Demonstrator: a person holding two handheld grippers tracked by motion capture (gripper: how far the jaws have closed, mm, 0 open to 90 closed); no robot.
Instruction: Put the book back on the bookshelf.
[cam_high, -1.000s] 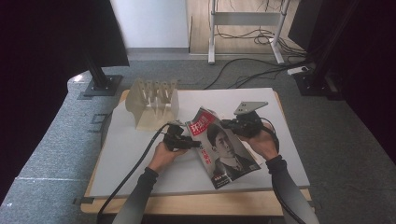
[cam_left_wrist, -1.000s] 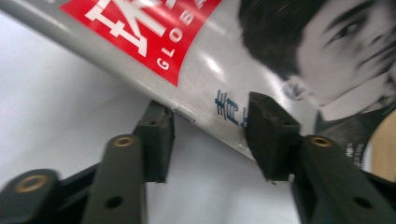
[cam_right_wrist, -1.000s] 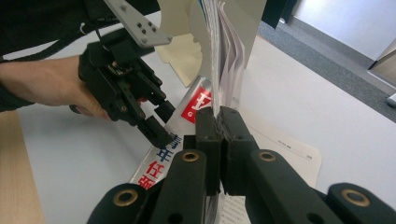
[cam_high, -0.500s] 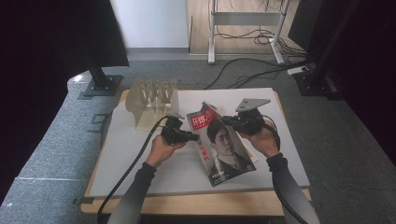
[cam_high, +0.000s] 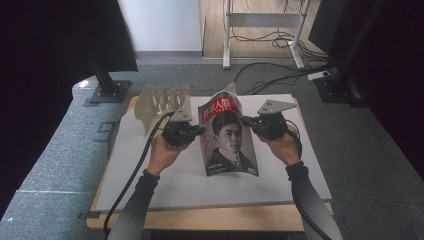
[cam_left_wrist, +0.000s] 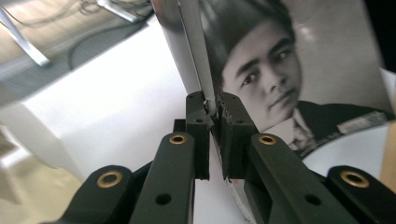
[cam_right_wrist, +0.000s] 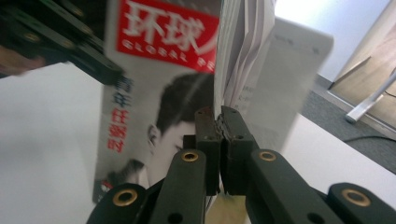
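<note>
The magazine (cam_high: 229, 137) stands lifted above the white tabletop (cam_high: 150, 175), just right of the slotted wooden rack (cam_high: 162, 102). The left tongs (cam_high: 199, 132), whose jaws have just been closing, pinch its spine edge; the right tongs (cam_high: 248, 122) are clamped on the opposite page edge. To reach the rack cleanly, keep both grips level so the pages don't fan or sag.
</note>
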